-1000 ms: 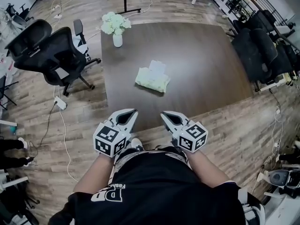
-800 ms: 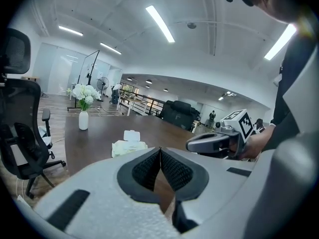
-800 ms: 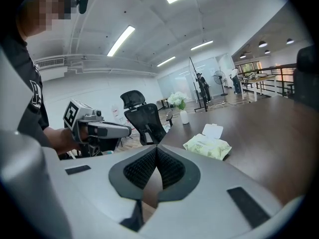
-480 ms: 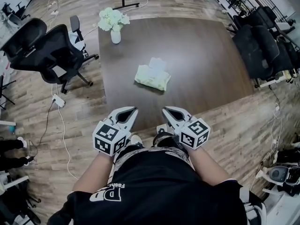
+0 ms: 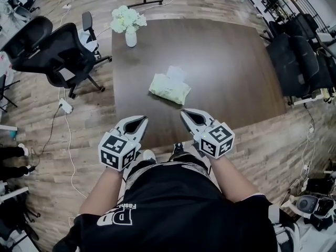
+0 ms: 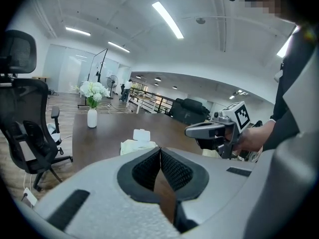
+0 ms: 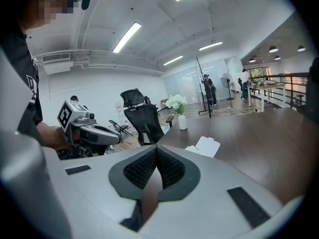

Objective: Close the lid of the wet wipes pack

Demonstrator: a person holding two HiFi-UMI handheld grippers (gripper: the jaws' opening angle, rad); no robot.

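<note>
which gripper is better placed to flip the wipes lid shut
Right, probably. The right gripper sits nearer the wet wipes pack than the left gripper, and the open lid stands up at the pack's far side, slightly toward the right. Both grippers are shut and empty.

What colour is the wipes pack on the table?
Pale yellow-green pack, white lid; head view shows it best.
</note>
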